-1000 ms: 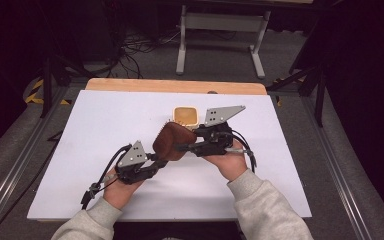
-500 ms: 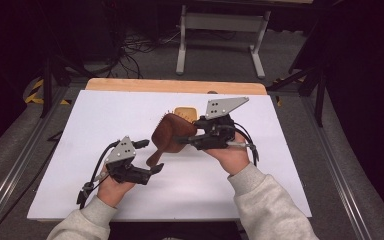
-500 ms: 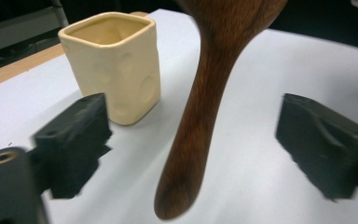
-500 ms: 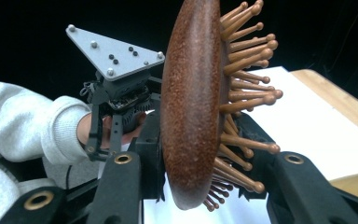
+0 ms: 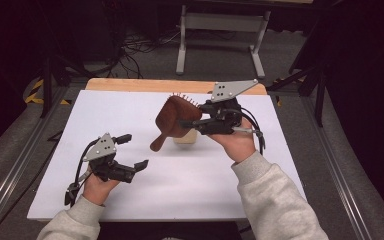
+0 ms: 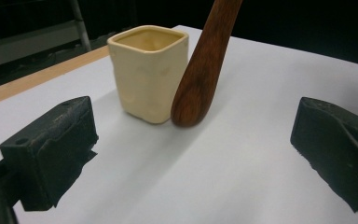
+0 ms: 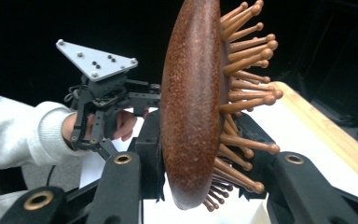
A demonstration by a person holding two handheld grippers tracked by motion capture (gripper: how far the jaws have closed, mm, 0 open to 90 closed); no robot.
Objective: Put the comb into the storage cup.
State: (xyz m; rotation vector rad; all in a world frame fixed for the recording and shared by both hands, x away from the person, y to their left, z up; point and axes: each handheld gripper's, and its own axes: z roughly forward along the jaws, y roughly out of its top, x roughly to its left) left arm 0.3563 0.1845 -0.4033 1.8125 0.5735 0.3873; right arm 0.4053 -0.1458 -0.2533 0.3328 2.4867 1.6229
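While the white table (image 5: 145, 200) spreads under both hands with a strip of wooden edge (image 5: 130, 85) at its far side, the right gripper (image 5: 192, 123) is raised above the middle of it, its jaws clamped on the head of a wooden hairbrush (image 5: 175, 120). The right gripper view shows the brush's brown back (image 7: 191, 107) against one jaw and its wooden pins (image 7: 242, 93) against the other. The brush handle slants down and toward the person's left, its rounded tip (image 6: 189, 112) hanging just beside a cream square cup (image 6: 149, 70) that stands upright on the table; whether tip and cup touch cannot be told. The left gripper (image 5: 134, 151) sits low at the near left, well apart from the brush, its jaws spread wide with nothing between them.
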